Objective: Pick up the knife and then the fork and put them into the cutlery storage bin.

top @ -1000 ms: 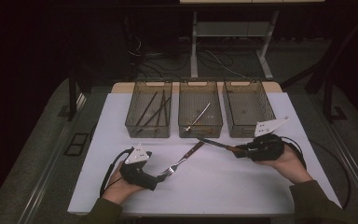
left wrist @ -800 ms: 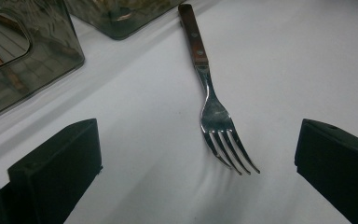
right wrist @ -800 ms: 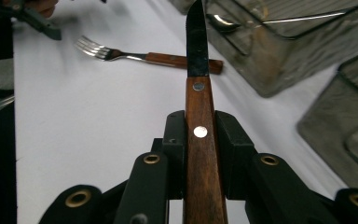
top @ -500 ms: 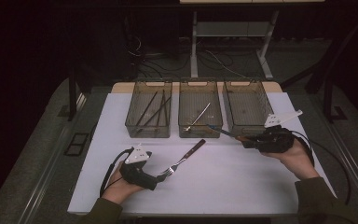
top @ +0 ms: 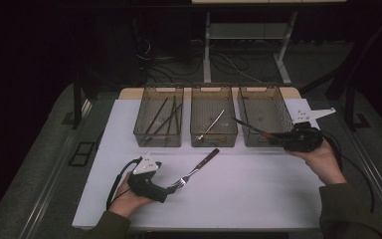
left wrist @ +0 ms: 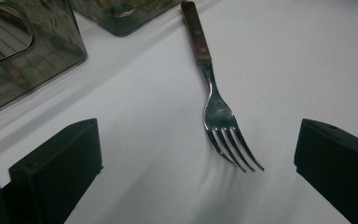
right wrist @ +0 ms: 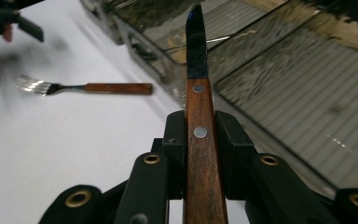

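Wooden-handled knife is clamped by its handle in the right gripper, blade out over the right-hand bin; the left gripper sits with jaws wide apart around the fork on the white table, not touching it; risk now, I'd say: the blade clips the bin wall and twists in the grip.

Left gripper rested low on the table in the left hand, jaws spread wide, pointed up and to the right in the high view. Right gripper held raised in the right hand, jaws clamped tight, aimed leftward; forearm angled in from lower right.
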Demonstrator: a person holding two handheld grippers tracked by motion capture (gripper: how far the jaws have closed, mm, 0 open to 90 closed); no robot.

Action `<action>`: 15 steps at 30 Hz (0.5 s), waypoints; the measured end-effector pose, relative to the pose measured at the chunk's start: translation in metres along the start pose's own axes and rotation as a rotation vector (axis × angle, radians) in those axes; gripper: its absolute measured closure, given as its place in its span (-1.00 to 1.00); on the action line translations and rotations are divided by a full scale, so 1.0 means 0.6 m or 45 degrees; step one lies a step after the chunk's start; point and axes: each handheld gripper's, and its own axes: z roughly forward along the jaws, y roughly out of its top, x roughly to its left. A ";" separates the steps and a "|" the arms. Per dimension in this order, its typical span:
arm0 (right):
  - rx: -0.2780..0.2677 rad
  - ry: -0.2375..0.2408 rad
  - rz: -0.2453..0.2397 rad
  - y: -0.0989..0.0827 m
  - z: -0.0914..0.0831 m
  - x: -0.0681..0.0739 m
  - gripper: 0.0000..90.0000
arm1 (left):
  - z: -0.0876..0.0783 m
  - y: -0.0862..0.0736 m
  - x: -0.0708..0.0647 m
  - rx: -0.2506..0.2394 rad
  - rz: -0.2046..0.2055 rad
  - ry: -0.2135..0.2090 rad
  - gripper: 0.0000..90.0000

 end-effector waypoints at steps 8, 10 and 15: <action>-0.048 -0.088 0.059 0.014 -0.012 -0.026 0.65 | 0.000 -0.001 0.001 -0.001 -0.003 -0.002 -1.00; -0.056 -0.100 0.077 0.016 -0.012 -0.032 0.65 | 0.000 0.000 0.001 -0.003 -0.002 -0.002 -1.00; -0.057 -0.139 0.110 0.017 -0.007 -0.044 0.65 | 0.000 -0.001 0.002 -0.005 -0.005 -0.003 -1.00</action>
